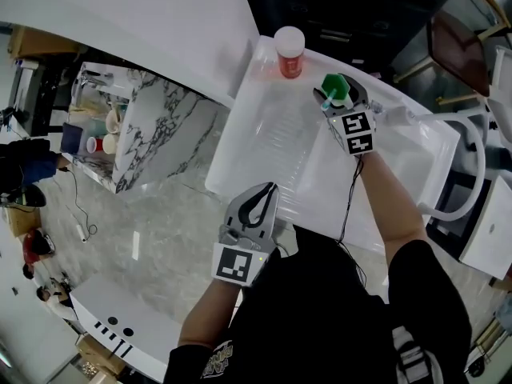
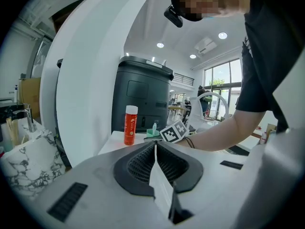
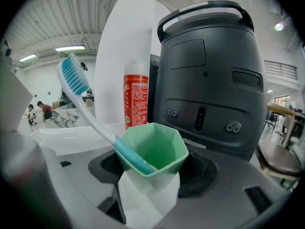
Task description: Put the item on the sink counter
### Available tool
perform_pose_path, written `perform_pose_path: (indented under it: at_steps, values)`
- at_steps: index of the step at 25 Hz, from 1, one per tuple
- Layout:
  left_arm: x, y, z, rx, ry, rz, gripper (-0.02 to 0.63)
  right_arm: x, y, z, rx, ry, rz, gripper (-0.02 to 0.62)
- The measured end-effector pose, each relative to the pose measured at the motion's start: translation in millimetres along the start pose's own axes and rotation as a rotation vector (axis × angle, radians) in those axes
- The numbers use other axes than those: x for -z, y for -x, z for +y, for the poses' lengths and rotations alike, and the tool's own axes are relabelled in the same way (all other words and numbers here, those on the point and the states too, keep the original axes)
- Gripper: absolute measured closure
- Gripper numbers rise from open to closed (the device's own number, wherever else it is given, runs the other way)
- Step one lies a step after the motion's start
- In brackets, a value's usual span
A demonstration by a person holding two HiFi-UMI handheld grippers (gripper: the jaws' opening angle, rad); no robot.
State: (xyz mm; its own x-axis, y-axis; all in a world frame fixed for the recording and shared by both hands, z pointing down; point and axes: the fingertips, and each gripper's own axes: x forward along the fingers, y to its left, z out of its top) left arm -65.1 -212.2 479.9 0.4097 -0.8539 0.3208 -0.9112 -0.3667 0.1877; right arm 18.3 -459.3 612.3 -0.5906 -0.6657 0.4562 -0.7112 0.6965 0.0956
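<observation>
Green cup (image 1: pixel 339 87) with a toothbrush (image 3: pixel 86 104) in it, gripped by the right tongs (image 1: pixel 342 101) at the far edge of the white bench (image 1: pixel 272 146).

From the left of the head view: a marble-patterned counter (image 1: pixel 152 126) stands on a pale, veined floor (image 1: pixel 152 246), with a curved white wall (image 1: pixel 144 22) above it. The left tongs (image 1: pixel 264 198) hang at the bench's near rim, jaws clenched together on nothing. A red bottle (image 1: pixel 289 52) with a white cap stands upright at the far edge, just left of the cup. The right tongs' jaws clamp the cup's lower body, and the toothbrush leans out to the left with its blue bristles up. Whether the cup's base touches the bench cannot be told. Behind the bottle and cup rises a dark grey appliance (image 3: pixel 209 80) with a handle on top. A white chair (image 1: pixel 472 166) stands at the far right.
</observation>
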Motion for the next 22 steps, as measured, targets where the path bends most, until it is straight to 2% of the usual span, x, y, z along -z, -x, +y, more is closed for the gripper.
perform_pose_path:
  at_steps: [12, 22]
  values:
    - [2.9, -5.6, 6.9, -0.011, 0.028, 0.022, 0.584, -2.9, -12.8, -8.2, 0.019, -0.010, -0.032, 0.236]
    - [4.6, -6.6, -1.8, 0.016, 0.007, 0.013, 0.584, 2.4, -2.3, -11.0, 0.028, -0.036, -0.035, 0.210]
